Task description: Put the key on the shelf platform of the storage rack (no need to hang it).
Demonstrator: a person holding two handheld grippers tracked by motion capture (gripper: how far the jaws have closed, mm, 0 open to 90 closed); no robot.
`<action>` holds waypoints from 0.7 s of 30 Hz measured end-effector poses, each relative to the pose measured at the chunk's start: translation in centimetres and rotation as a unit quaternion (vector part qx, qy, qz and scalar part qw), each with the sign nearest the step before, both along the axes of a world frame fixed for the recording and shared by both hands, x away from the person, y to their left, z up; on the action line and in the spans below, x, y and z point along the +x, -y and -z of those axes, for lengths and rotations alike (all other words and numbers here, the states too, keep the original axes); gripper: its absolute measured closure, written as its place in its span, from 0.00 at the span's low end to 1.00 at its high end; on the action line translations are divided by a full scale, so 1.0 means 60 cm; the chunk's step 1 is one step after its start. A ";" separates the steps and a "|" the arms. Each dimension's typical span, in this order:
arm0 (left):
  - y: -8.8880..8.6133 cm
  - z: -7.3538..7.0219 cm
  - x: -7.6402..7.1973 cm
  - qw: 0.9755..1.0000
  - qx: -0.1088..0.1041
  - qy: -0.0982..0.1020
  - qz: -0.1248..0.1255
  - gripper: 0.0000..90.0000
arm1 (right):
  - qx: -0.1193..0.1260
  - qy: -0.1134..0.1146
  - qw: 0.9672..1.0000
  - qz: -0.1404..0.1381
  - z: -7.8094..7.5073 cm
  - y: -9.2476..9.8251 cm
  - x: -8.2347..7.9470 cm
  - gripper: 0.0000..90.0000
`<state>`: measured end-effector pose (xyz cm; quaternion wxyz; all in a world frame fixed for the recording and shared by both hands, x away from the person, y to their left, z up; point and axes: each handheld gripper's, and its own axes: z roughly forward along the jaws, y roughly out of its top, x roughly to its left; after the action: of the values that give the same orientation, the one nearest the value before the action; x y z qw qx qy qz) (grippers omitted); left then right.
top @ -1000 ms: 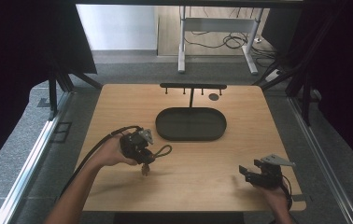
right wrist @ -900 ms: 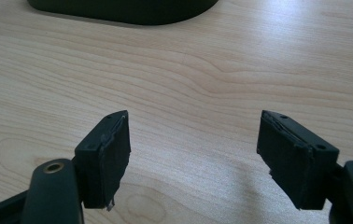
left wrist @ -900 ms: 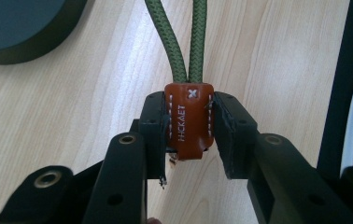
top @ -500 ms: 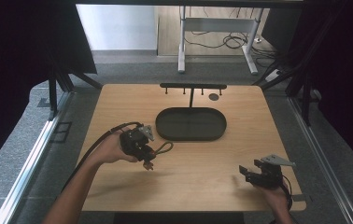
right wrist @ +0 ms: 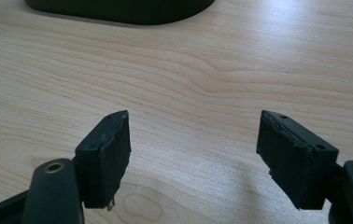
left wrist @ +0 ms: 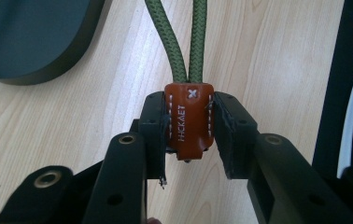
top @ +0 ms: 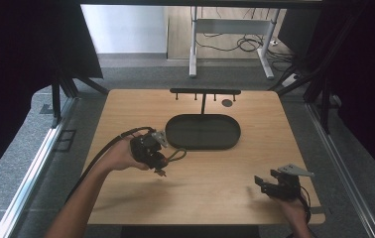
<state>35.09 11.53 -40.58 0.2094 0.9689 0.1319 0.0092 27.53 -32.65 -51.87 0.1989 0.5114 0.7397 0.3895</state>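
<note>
A brown leather key fob [left wrist: 188, 119] with a looped green cord [left wrist: 184, 42] is clamped between the jaws of my left gripper [left wrist: 188, 122], which is shut on the leather tab. From the high view, my left gripper [top: 159, 163] hovers over the table just left of the dark oval tray [top: 230, 141], and the cord loop [top: 177, 155] hangs out toward the tray. My right gripper [top: 264, 184] rests near the table's front right corner, open with nothing between its fingers [right wrist: 107, 156]. Bare wood lies between its jaws in the right gripper view.
A black bar rack with pegs [top: 204, 91] stands behind the tray at the table's far edge, with a small round disc [top: 226, 102] beside it. The tray's rim [right wrist: 118, 11] lies ahead of my right gripper, and a corner of the tray [left wrist: 25, 42] lies near my left one.
My left gripper has shifted slightly up and toward the tray with the key fob held in it. The right gripper has stayed in place.
</note>
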 end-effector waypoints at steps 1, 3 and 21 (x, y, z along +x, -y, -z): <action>0.001 -0.001 0.001 1.000 0.000 0.000 0.000 0.74 | 0.000 0.000 1.000 0.000 0.000 0.000 0.000 0.29; 0.004 -0.002 0.003 1.000 0.001 0.001 0.001 0.74 | -0.001 0.001 1.000 0.000 0.001 0.000 0.000 0.29; 0.015 -0.011 0.014 1.000 0.005 0.002 -0.002 0.74 | 0.001 0.000 1.000 0.002 -0.001 0.001 0.000 0.29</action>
<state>35.94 10.63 -39.94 0.2048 0.9696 0.1337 0.0125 27.54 -32.72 -51.84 0.1993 0.5132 0.7383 0.3897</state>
